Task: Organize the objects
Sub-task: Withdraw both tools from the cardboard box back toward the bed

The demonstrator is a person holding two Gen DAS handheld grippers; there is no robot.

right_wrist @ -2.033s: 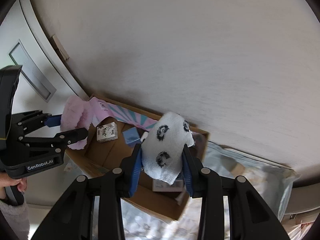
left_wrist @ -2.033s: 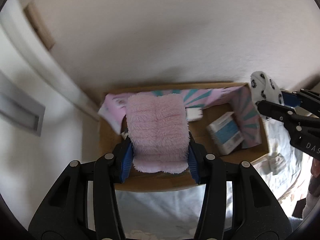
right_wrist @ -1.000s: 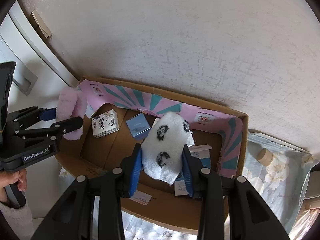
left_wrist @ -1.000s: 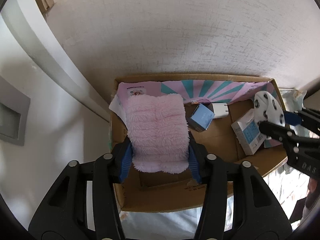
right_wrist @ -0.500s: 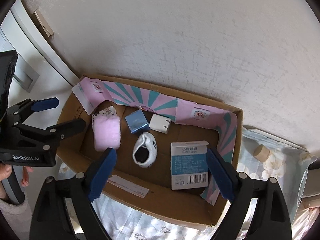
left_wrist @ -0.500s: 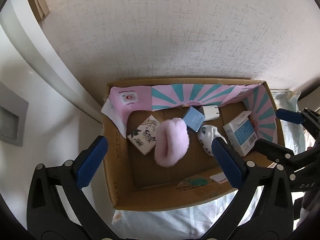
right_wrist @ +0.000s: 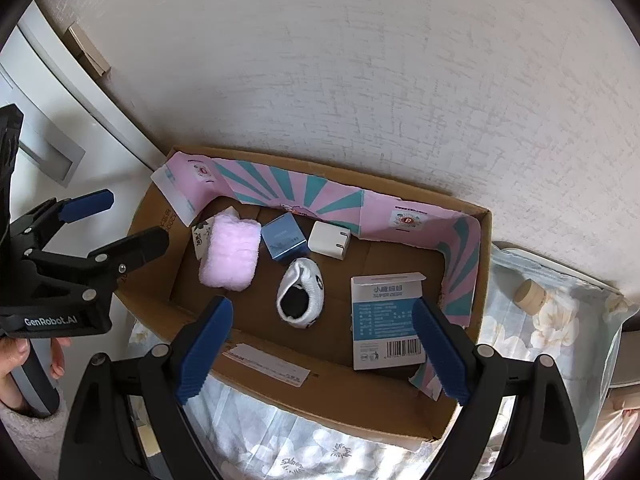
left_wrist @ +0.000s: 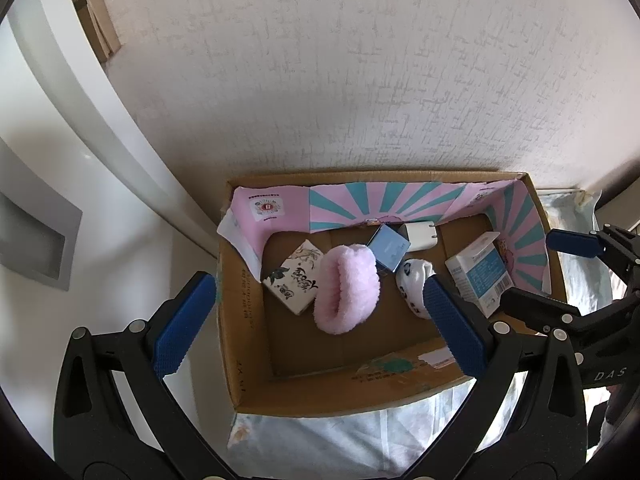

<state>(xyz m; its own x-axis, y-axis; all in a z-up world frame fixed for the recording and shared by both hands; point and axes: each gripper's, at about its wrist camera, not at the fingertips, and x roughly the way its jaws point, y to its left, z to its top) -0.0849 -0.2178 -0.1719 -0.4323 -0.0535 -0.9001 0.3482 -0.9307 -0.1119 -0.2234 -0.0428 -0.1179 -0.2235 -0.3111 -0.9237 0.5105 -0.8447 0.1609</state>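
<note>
A cardboard box (left_wrist: 240, 320) (right_wrist: 320, 380) lined with pink and teal card stands against the wall. On its floor lie a fluffy pink sock (left_wrist: 346, 290) (right_wrist: 229, 258) and a white sock with dark prints (left_wrist: 414, 280) (right_wrist: 301, 294). My left gripper (left_wrist: 320, 324) (right_wrist: 120, 222) hangs wide open above the pink sock, holding nothing. Above the white sock my right gripper (right_wrist: 322, 346) (left_wrist: 548, 272) is also open and empty. Neither sock touches a pad.
The box also holds a floral packet (left_wrist: 294, 278), a small blue carton (right_wrist: 284, 240), a white charger (right_wrist: 330, 240) and a blue-and-white carton (right_wrist: 386, 320). A floral cloth (right_wrist: 280, 440) lies under the box, with a small round wooden lid (right_wrist: 530, 296) at right. A hand (right_wrist: 16, 356) grips the left tool.
Both grippers held their socks over the box a second ago; both have since opened and the socks now lie on the box floor. The left gripper has risen slightly.
</note>
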